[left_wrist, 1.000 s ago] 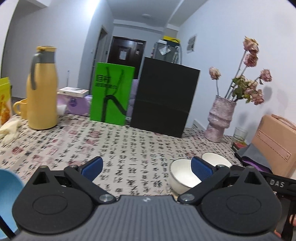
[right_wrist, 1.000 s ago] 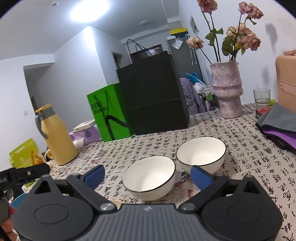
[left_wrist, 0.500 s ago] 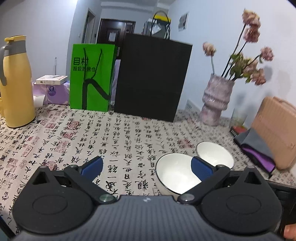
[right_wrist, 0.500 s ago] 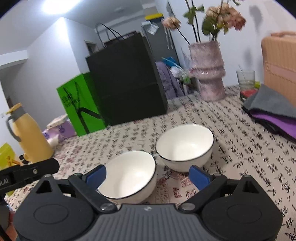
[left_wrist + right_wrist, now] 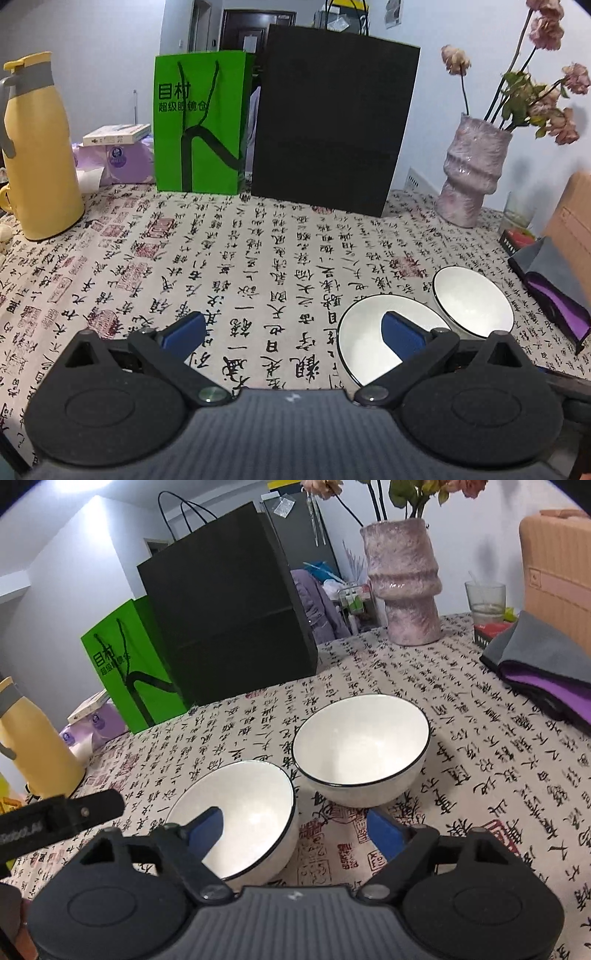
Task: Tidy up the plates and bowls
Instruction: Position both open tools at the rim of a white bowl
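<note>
Calligraphy-printed cloth covers the counter (image 5: 258,251), at whose back a green bag (image 5: 199,125), a black bag (image 5: 332,125), a yellow flask (image 5: 37,147) and a pink vase (image 5: 472,166) are stood. Two white bowls with dark rims are set side by side, almost touching: the near bowl (image 5: 240,812) and the far bowl (image 5: 362,746).

Compared with a second ago, both cameras have been brought lower and closer to the bowls, which are now seen larger and more from above. The right tool (image 5: 295,825) is held spread wide and empty, one blue pad over the near bowl's interior and the other outside its rim, so that the wall appears to be straddled; contact cannot be confirmed. The left tool (image 5: 291,332) is likewise held spread and empty, its right pad seen in front of the near bowl (image 5: 384,343).

A rim grasp is judged to be imminent, probably so that one bowl can be nested in the other. No plates are visible.
</note>
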The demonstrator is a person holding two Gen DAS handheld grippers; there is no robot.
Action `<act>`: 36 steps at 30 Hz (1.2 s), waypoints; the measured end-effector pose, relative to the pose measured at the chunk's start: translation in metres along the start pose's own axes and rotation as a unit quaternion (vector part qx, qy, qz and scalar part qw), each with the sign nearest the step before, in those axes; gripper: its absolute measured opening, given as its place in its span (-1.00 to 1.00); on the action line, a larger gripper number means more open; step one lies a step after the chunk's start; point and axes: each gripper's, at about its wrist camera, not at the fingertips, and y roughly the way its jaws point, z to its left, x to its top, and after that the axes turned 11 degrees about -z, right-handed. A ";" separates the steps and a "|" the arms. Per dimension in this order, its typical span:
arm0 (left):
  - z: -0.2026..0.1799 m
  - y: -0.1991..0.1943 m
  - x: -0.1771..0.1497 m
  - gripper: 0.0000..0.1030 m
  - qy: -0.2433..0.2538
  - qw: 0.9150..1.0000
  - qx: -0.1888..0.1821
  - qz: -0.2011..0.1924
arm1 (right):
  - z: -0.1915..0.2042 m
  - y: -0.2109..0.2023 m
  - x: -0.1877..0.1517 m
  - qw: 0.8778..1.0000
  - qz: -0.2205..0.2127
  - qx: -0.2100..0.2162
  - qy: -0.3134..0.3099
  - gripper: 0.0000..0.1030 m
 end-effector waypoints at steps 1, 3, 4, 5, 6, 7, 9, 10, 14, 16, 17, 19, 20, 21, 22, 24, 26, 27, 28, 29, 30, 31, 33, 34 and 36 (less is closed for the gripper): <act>-0.001 0.002 0.000 1.00 0.001 1.000 0.001 0.003 | 0.000 0.001 -0.001 1.000 0.000 0.002 0.000 0.63; -0.006 0.006 0.000 1.00 0.009 1.000 0.005 0.006 | 0.000 0.003 -0.003 1.000 0.002 0.007 -0.001 0.62; -0.008 0.008 0.000 1.00 0.015 1.000 0.007 0.007 | 0.000 0.005 -0.003 1.000 0.003 0.008 -0.001 0.59; -0.011 0.009 0.000 1.00 0.020 1.000 0.008 0.008 | 0.000 0.007 -0.005 1.000 0.004 0.010 0.001 0.51; -0.013 0.011 0.000 1.00 0.025 1.000 0.007 0.008 | -0.001 0.008 -0.006 1.000 0.005 0.011 0.003 0.48; -0.016 0.012 -0.001 1.00 0.028 1.000 0.007 0.010 | -0.002 0.009 -0.007 1.000 0.005 0.015 0.005 0.47; -0.021 0.018 0.000 1.00 0.036 0.999 0.008 0.017 | -0.004 0.011 -0.009 1.000 0.004 0.022 0.011 0.39; -0.023 0.021 0.000 1.00 0.039 0.999 0.010 0.019 | -0.004 0.012 -0.010 1.000 0.003 0.025 0.012 0.36; -0.030 0.032 -0.002 1.00 0.044 0.998 0.012 0.035 | -0.006 0.015 -0.012 0.999 0.001 0.031 0.018 0.21; -0.034 0.038 -0.003 1.00 0.049 0.998 0.011 0.040 | -0.007 0.018 -0.014 0.999 0.003 0.028 0.020 0.14; -0.037 0.040 -0.004 1.00 0.054 0.998 0.011 0.043 | -0.007 0.019 -0.015 1.000 0.004 0.022 0.019 0.09; -0.044 0.045 -0.005 1.00 0.065 0.997 0.009 0.047 | -0.006 0.022 -0.017 1.000 0.005 0.015 0.017 -0.02; -0.047 0.046 -0.006 1.00 0.072 0.996 0.009 0.046 | -0.006 0.024 -0.018 1.000 0.007 0.014 0.017 -0.07; -0.050 0.048 -0.006 1.00 0.078 0.996 0.011 0.045 | -0.006 0.026 -0.019 1.000 0.010 0.014 0.017 -0.10; -0.053 0.049 -0.007 0.99 0.083 0.995 0.012 0.046 | -0.006 0.027 -0.020 1.000 0.010 0.015 0.017 -0.11; -0.056 0.052 -0.010 0.92 0.089 0.995 0.019 0.047 | -0.006 0.028 -0.020 1.000 0.007 0.015 0.019 -0.12; -0.058 0.055 -0.012 0.81 0.095 0.994 0.019 0.050 | -0.008 0.029 -0.021 1.000 0.006 0.017 0.023 -0.14; -0.059 0.056 -0.012 0.77 0.097 0.994 0.021 0.053 | -0.008 0.029 -0.021 0.999 0.006 0.019 0.025 -0.16; -0.059 0.056 -0.013 0.75 0.097 0.994 0.021 0.055 | -0.009 0.029 -0.021 0.999 0.006 0.021 0.027 -0.17; -0.059 0.056 -0.013 0.75 0.097 0.993 0.021 0.056 | -0.009 0.030 -0.022 0.999 0.006 0.024 0.029 -0.21; -0.059 0.056 -0.014 0.73 0.097 0.993 0.021 0.057 | -0.009 0.030 -0.022 0.999 0.007 0.026 0.031 -0.23; -0.059 0.056 -0.014 0.72 0.098 0.993 0.022 0.057 | -0.010 0.031 -0.022 0.999 0.009 0.028 0.033 -0.25; -0.059 0.056 -0.014 0.65 0.100 0.993 0.024 0.058 | -0.011 0.032 -0.022 0.999 0.011 0.029 0.036 -0.33; -0.060 0.056 -0.015 0.61 0.101 0.993 0.027 0.059 | -0.011 0.033 -0.023 0.999 0.013 0.029 0.037 -0.36; -0.060 0.057 -0.016 0.49 0.100 0.993 0.026 0.064 | -0.012 0.037 -0.024 0.999 0.020 0.026 0.039 -0.48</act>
